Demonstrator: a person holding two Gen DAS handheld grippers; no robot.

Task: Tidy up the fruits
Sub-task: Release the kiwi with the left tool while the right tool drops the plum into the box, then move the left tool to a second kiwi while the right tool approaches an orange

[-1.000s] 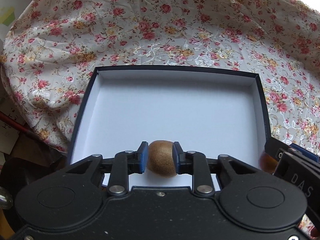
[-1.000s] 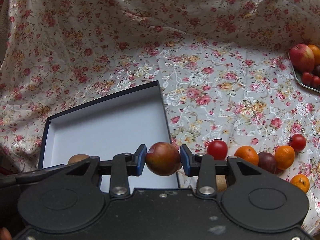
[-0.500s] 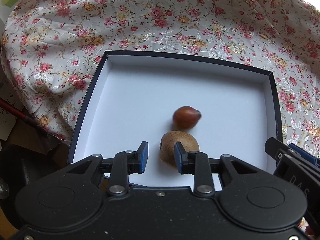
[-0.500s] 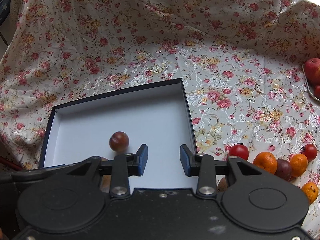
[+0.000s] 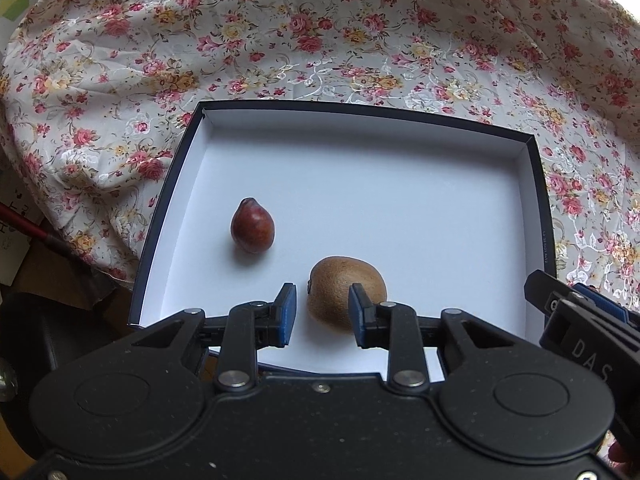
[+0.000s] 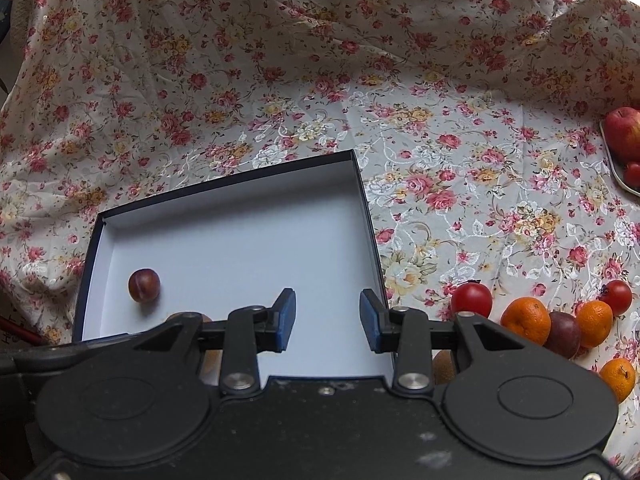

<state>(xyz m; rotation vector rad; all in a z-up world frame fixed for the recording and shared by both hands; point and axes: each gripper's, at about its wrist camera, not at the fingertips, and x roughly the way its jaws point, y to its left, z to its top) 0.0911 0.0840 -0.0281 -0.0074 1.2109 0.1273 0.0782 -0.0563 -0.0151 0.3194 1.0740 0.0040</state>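
Observation:
A white-lined box with a dark rim (image 5: pixel 536 184) lies on the floral cloth. In it lie a brown kiwi (image 5: pixel 340 286) and a dark red plum (image 5: pixel 253 230). My left gripper (image 5: pixel 322 314) is open and empty, above the box's near edge, with the kiwi just beyond its right finger. My right gripper (image 6: pixel 327 322) is open and empty over the box (image 6: pixel 366 204); the plum (image 6: pixel 144 285) lies at the box's left in that view. The kiwi is mostly hidden behind the right gripper's body.
Right of the box lie loose fruits: a tomato (image 6: pixel 472 299), oranges (image 6: pixel 526 320), a dark plum (image 6: pixel 564 334) and a second tomato (image 6: pixel 618 297). A plate with a red apple (image 6: pixel 622 132) is at the far right. The right gripper's body (image 5: pixel 580 336) shows in the left view.
Both grippers opened and let go of their fruit: the kiwi and the plum now lie in the box. The plum rolled left. Both grippers rose and drew back.

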